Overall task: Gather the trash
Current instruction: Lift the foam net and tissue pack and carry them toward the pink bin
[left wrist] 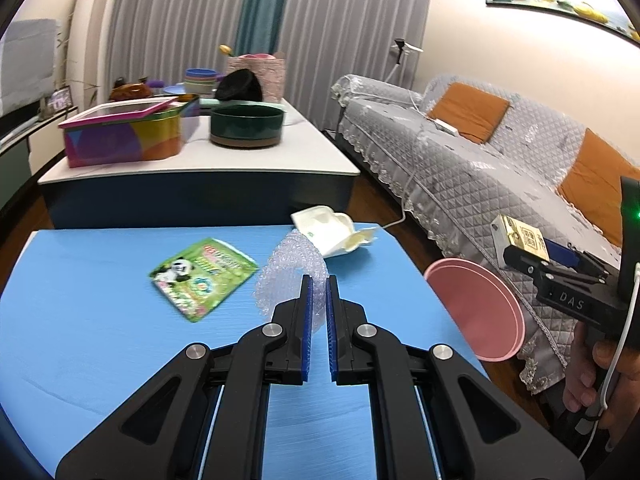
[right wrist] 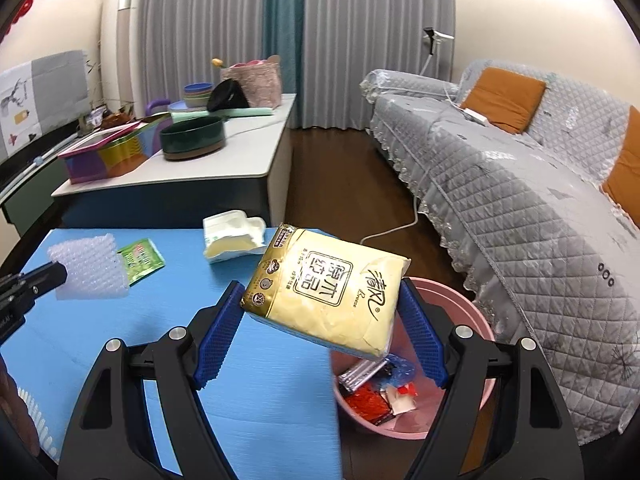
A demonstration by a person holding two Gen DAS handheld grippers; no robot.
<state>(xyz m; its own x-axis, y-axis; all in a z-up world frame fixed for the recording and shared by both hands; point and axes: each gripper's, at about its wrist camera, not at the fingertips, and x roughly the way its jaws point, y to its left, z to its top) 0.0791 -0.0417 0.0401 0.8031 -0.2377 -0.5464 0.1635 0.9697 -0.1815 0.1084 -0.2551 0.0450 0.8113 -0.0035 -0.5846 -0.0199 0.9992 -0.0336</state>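
My left gripper [left wrist: 319, 288] is shut on a piece of clear bubble wrap [left wrist: 292, 268] just above the blue table [left wrist: 100, 320]; it also shows in the right wrist view [right wrist: 90, 266]. My right gripper [right wrist: 322, 304] is shut on a yellow tissue pack [right wrist: 328, 292], held over the edge of the pink bin [right wrist: 472, 320], which holds several wrappers. The pack [left wrist: 520, 238] and the bin [left wrist: 476, 308] show at the right in the left wrist view. A green panda wrapper [left wrist: 202, 278] and a crumpled white carton [left wrist: 332, 230] lie on the table.
A white-topped low table [left wrist: 200, 160] behind holds a colourful tin [left wrist: 124, 136], a dark green pot [left wrist: 246, 126] and bowls. A grey-covered sofa [right wrist: 520, 200] with orange cushions runs along the right. A white cable [right wrist: 392, 228] lies on the wooden floor.
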